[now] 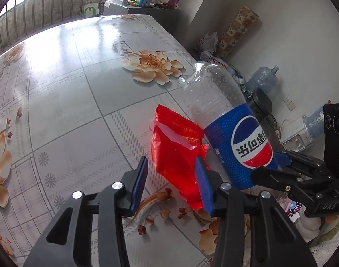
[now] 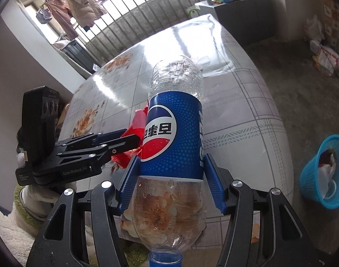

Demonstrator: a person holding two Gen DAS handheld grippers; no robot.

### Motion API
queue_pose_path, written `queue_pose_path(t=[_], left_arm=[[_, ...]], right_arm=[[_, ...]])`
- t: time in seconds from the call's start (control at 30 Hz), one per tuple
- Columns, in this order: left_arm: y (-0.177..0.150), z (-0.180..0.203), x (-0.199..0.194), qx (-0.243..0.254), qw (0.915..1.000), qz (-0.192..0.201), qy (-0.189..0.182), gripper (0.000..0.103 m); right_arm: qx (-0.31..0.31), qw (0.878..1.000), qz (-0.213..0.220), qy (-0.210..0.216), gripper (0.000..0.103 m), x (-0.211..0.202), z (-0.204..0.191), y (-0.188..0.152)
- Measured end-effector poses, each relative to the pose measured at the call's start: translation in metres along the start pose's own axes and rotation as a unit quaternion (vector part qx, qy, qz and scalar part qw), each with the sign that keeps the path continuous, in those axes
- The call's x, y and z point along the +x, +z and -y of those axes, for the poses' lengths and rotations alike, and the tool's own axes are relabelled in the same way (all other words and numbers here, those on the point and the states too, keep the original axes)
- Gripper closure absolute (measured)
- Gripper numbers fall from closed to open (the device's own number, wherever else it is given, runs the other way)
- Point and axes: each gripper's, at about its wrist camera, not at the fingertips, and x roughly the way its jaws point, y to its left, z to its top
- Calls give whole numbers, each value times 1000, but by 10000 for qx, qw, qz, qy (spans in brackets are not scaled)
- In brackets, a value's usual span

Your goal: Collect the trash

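A crumpled red wrapper [image 1: 176, 155] stands on the flowered table [image 1: 69, 89], between the blue fingers of my left gripper [image 1: 171, 159]. The right pad touches the wrapper, while a small gap shows at the left pad. My right gripper [image 2: 172, 156] is shut on a clear cola bottle [image 2: 173, 133] with a blue label, pads pressed on both sides of the label. The bottle is held above the table edge, its blue cap [image 2: 165, 260] nearest the camera. In the left wrist view the bottle [image 1: 236, 142] leans just right of the wrapper, with the right gripper [image 1: 269, 166] behind it.
On the floor to the right of the table stands a blue mesh basket [image 2: 325, 171] holding some trash. A small pale item [image 2: 204, 61] lies farther out on the table. A cluttered cabinet [image 1: 142, 6] stands beyond the far end, and water jugs [image 1: 262, 75] sit by the wall.
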Motion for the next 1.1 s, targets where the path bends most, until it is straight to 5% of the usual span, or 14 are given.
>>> queue_pose_path(t=[0.27, 0.6, 1.1], left_arm=[[3, 2, -2, -239, 9984, 38, -513, 67], [9, 10, 8, 77, 10000, -1, -7, 95], [4, 26, 7, 549, 9974, 37, 474, 97]], right_arm=[[-28, 10000, -33, -18, 48, 1, -3, 0], [202, 9997, 71, -112, 48, -8, 5, -2], [819, 9964, 226, -67, 46, -17, 26, -8]])
